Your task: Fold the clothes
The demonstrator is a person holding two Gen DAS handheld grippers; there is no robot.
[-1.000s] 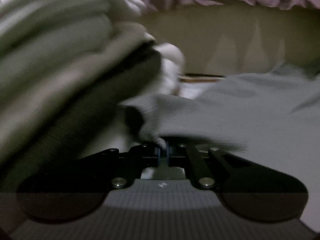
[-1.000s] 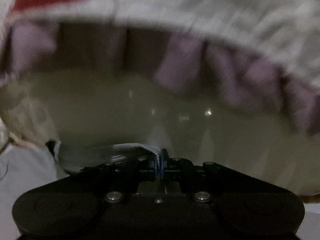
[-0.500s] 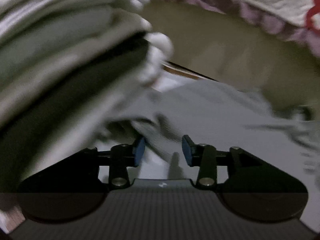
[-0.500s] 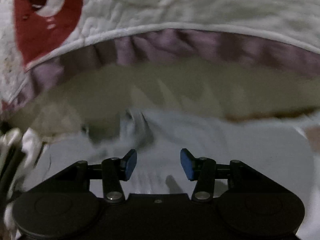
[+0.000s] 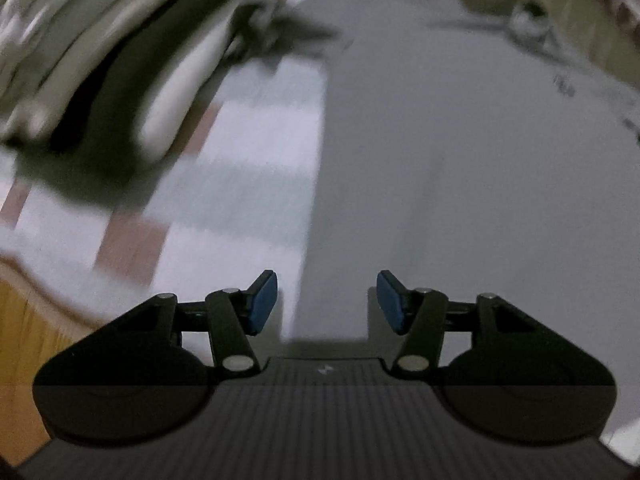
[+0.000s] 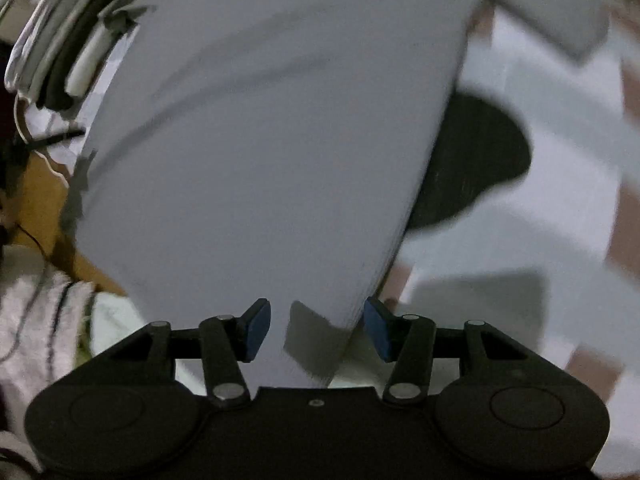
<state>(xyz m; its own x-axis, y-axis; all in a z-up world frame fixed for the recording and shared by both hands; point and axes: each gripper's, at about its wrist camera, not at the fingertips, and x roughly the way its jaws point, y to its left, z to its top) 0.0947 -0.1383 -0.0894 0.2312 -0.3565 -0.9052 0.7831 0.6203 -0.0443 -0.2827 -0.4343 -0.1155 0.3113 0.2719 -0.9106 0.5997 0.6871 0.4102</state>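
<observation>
With both the left gripper (image 5: 326, 304) and right gripper (image 6: 316, 330) spread wide and holding nothing, the flat pale grey knit garment (image 6: 260, 140) on the checked pink-and-white bedcover (image 5: 240, 168) could bunch if either blue pad snags its edge, or brush the stack of folded white and dark clothes (image 5: 120, 48) close by.

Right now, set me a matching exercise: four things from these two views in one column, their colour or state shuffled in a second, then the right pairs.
Things:
1. grey garment
2. stack of folded clothes
3. left gripper
4. checked sheet

Colour or state:
A. pale with reddish-brown squares
B. spread flat, plain grey
C. open, nothing between its pads
D. piled in light and dark layers

Pairs: 1-B, 2-D, 3-C, 4-A
</observation>
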